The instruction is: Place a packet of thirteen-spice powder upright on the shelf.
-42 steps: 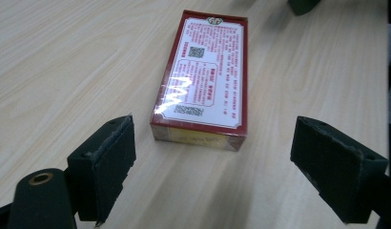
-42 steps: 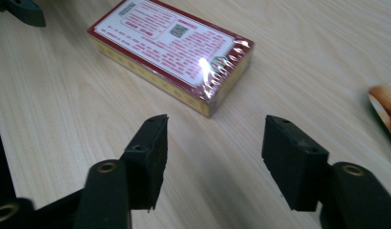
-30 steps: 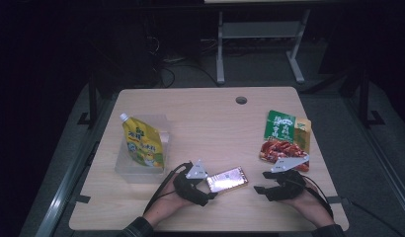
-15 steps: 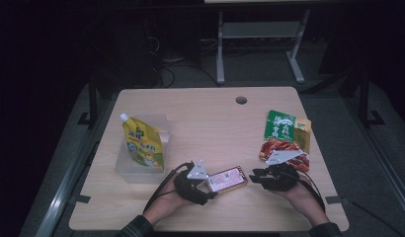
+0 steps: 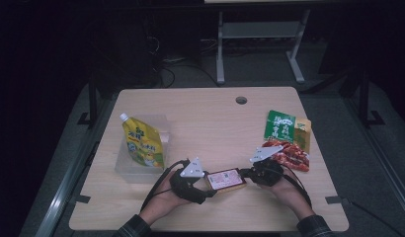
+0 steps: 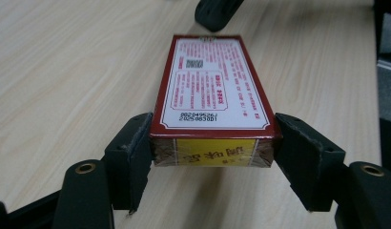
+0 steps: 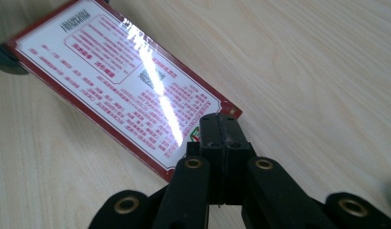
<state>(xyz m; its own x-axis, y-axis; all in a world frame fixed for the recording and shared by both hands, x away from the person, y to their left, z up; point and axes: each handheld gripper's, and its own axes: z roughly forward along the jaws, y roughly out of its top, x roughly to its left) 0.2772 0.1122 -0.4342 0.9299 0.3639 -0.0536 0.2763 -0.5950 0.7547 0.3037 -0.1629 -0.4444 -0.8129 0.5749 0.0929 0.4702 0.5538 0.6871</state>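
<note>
Red box (image 6: pixel 213 90) — flat, stiff, film-glossy, likely light and slippery — lies on tabletop (image 5: pixel 210 118), left claw (image 6: pixel 213 152) pinching its short end, right claw (image 7: pixel 221 138) pressed together at far end — best gripped across narrow edges.

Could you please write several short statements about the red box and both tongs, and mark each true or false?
1. The left tongs clamp the red box by its two long sides. True.
2. The right tongs stand wide open around the box. False: their jaws are pressed together, tips over the box's end.
3. The box's white printed label faces up. True.
4. The yellow spouted pouch lies on the red box. False: it rests on a clear container at the table's left.
5. The green packet lies at the table's right. True.
</note>
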